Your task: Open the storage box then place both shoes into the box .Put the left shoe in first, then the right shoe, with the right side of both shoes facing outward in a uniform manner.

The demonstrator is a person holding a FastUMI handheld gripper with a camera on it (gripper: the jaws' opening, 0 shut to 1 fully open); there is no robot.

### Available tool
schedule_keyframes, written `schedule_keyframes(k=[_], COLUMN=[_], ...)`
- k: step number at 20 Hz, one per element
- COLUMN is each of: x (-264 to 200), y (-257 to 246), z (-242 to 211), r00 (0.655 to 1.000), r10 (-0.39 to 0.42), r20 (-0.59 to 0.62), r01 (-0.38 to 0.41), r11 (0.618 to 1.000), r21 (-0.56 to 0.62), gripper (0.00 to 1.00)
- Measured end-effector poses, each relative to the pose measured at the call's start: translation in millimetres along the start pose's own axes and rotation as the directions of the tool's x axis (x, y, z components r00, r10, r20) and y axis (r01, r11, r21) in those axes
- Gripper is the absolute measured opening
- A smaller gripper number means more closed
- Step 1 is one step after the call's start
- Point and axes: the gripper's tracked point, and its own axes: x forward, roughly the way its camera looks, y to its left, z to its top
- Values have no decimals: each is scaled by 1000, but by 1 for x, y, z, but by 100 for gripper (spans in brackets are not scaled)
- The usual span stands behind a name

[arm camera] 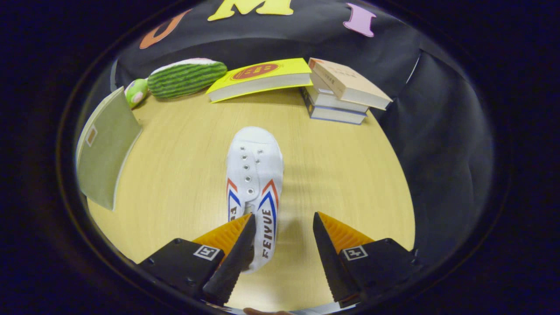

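Gripper [283, 221] held wide open, nothing gripped; white shoe [255, 183] lying on wooden table [183, 175], heel partly covered by the left finger, toe pointed toward stacked books [339, 94] beyond

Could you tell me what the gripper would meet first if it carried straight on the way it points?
Probably the white canvas shoe lying between and just ahead of the open gripper; its heel sits by one finger, though height above the wooden table is unclear.

Table [183, 175] (shoe [255, 175], books [337, 94], box [105, 148])
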Motion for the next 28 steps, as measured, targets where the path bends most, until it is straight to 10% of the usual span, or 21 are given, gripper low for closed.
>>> schedule_keyframes(k=[9,11,19,28], x=[22,17,11,-56], y=[5,24,20,27], z=[-7,-6,0,46], r00=[952,939,938,935], r10=[290,339,343,272], r20=[-97,-63,47,229], r01=[-263,-320,-335,-338], r11=[939,925,864,879], r21=[222,207,375,336], gripper=[82,62,13,7])
